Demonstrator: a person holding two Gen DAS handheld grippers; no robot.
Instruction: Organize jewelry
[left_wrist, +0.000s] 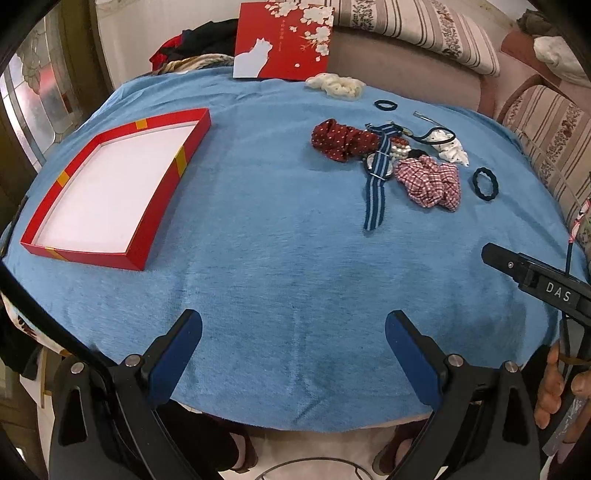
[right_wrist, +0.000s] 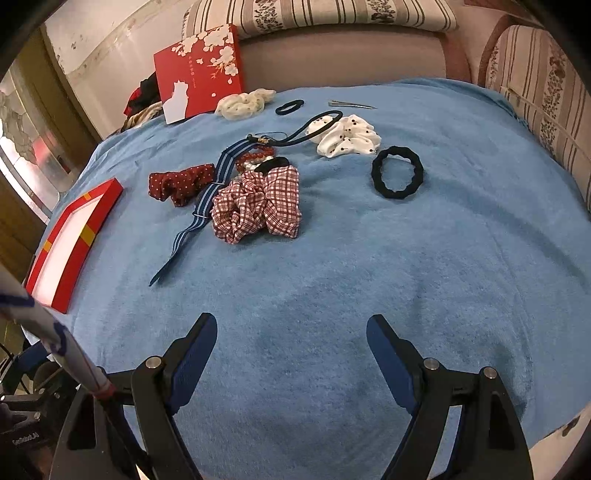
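Note:
A pile of accessories lies on the blue cloth: a red checked scrunchie (left_wrist: 430, 181) (right_wrist: 258, 203), a dark red dotted scrunchie (left_wrist: 341, 138) (right_wrist: 181, 182), a blue striped watch strap (left_wrist: 376, 181) (right_wrist: 207, 201), a white dotted scrunchie (left_wrist: 452, 149) (right_wrist: 349, 142) and a black hair tie (left_wrist: 485, 183) (right_wrist: 397, 172). The shallow red box (left_wrist: 151, 214) (right_wrist: 99, 210) with a white floor sits at the left. My left gripper (left_wrist: 293, 328) is open above bare cloth near the front edge. My right gripper (right_wrist: 291, 332) is open too, short of the pile.
The red box lid (left_wrist: 284, 38) (right_wrist: 199, 72) leans at the back beside a cream scrunchie (left_wrist: 336, 85) (right_wrist: 243, 101). A small black tie (left_wrist: 386, 104) (right_wrist: 290, 107) and a metal hair clip (left_wrist: 426, 117) (right_wrist: 351, 105) lie behind the pile. A striped sofa (left_wrist: 424, 33) surrounds the table.

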